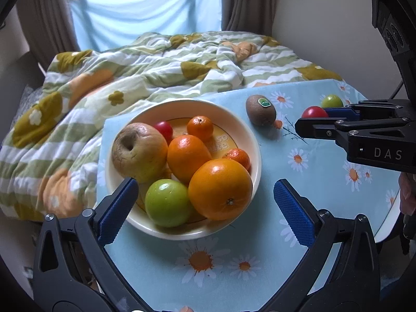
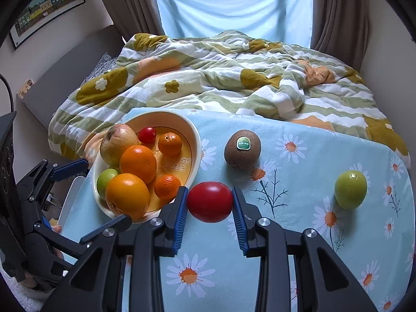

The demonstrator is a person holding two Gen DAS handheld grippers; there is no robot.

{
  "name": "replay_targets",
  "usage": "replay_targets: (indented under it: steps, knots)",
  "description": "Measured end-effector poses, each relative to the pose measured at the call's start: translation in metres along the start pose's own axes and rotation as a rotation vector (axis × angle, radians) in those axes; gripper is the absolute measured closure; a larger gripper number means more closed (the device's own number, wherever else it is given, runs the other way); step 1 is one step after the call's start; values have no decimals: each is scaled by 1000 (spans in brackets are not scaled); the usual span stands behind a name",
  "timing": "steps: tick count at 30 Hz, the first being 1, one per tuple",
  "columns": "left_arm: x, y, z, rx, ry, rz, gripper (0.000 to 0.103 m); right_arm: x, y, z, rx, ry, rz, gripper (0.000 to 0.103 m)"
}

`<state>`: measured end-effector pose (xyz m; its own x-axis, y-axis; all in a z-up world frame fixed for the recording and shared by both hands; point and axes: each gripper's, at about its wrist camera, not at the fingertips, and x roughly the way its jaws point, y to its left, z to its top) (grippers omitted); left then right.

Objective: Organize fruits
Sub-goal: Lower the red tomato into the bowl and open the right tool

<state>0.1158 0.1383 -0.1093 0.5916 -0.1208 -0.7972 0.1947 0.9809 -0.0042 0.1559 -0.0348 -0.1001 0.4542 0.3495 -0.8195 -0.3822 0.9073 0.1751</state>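
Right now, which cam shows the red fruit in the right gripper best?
Right wrist. There the red fruit sits centred and whole, clamped between the right gripper pads, just off the bowl rim. In the left wrist view only its top peeks over that gripper's finger at the far right.

Glossy, smooth skin is noted on the red tomato (image 2: pixel 210 202) clamped between ribbed blue pads (image 2: pixel 181 221). The kiwi (image 2: pixel 242 149) beyond is matt, fuzzy. The bowl (image 2: pixel 195 140) is glazed.
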Motion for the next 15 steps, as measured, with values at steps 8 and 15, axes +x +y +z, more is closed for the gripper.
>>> replay_targets:
  steps: [8,15]
  knots:
    - [-11,21,-12,-117,42,26,0,14,15,16,-66,16,57,72]
    - [-13,33,-21,-169,62,28,0,51,31,31,-124,83,91,72]
